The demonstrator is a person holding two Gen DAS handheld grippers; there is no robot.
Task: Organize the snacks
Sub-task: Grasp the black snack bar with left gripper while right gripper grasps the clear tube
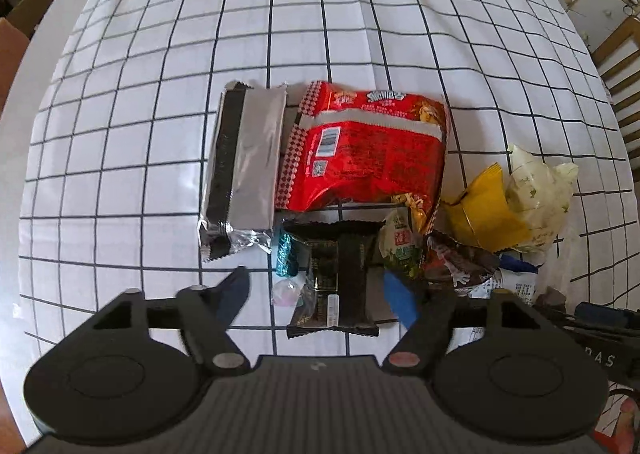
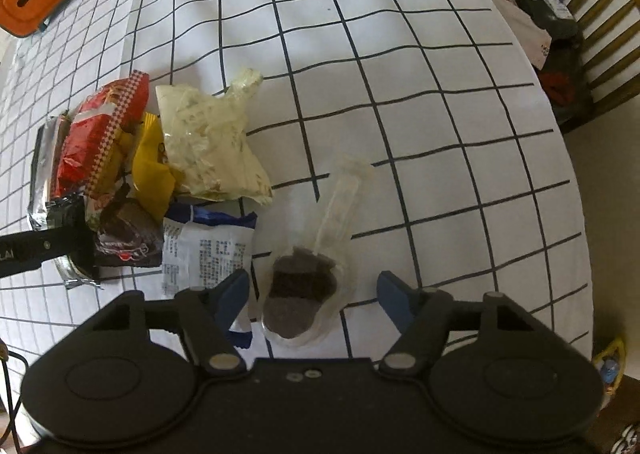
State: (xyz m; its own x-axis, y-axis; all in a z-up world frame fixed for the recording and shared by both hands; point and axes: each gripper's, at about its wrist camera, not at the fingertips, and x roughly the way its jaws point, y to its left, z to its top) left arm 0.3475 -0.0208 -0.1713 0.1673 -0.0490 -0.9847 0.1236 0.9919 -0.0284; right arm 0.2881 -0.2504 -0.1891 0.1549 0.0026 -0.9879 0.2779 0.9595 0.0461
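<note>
Both cameras look down steeply and from close range over their own tool at the checked table (image 1: 360, 14). The left view faces the snack pile head-on; the right view sits further right, seeing the same red packet (image 1: 368, 150) (image 2: 92, 134) at its left edge.
</note>
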